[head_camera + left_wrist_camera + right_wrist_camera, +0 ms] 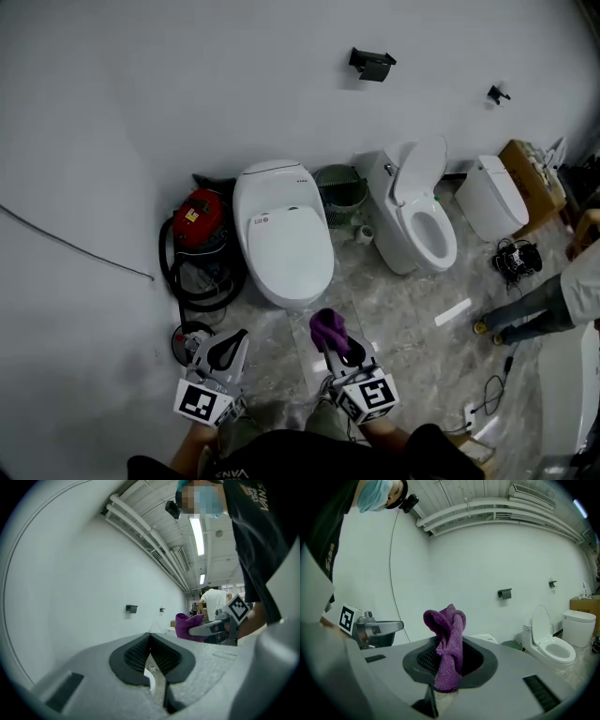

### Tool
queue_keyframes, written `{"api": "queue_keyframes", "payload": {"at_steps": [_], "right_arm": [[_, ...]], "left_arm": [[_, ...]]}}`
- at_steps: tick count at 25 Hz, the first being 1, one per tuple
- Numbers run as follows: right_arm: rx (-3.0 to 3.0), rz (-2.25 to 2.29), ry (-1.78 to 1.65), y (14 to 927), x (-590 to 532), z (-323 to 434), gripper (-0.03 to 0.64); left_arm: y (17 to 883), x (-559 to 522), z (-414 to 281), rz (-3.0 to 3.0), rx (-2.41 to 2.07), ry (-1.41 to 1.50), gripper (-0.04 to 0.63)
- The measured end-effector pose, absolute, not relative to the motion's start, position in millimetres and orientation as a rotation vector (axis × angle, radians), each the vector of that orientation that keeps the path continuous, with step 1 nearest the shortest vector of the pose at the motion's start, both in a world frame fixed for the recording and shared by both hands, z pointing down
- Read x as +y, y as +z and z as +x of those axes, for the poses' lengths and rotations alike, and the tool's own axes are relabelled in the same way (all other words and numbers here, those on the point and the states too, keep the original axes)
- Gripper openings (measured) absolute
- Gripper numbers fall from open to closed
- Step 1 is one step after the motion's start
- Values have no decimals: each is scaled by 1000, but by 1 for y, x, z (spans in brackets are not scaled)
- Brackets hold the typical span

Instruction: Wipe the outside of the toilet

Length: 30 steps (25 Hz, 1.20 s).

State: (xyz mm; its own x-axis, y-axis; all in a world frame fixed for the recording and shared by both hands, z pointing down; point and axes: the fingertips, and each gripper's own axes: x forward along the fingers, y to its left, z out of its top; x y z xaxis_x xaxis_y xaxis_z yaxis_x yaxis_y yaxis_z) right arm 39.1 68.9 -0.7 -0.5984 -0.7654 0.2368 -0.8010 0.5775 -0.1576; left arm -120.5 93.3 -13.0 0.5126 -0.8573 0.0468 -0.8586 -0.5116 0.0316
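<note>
A white oval toilet with its lid down stands at the far wall, apart from both grippers. Near and right, the right gripper has its fingers clamped on a crumpled purple cloth. The left gripper, beside it, holds its fingers together on nothing.

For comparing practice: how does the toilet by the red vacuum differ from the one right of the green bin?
The left toilet has its lid down; the middle toilet has its lid up. The left toilet looks broader than the middle toilet. Both are white.
</note>
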Motion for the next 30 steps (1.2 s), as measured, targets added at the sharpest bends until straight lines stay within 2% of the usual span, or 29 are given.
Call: {"api": "queue_keyframes", "payload": {"at_steps": [17,30], "right_arm": [[-2758,1495,192,-71,82,63,66],[-2729,1537,180,-66,94,41,64]], "left_arm": [[-72,127,-127,2751,-1589,70,5],[-78,130,-135,2810,-1530,85,5]]}}
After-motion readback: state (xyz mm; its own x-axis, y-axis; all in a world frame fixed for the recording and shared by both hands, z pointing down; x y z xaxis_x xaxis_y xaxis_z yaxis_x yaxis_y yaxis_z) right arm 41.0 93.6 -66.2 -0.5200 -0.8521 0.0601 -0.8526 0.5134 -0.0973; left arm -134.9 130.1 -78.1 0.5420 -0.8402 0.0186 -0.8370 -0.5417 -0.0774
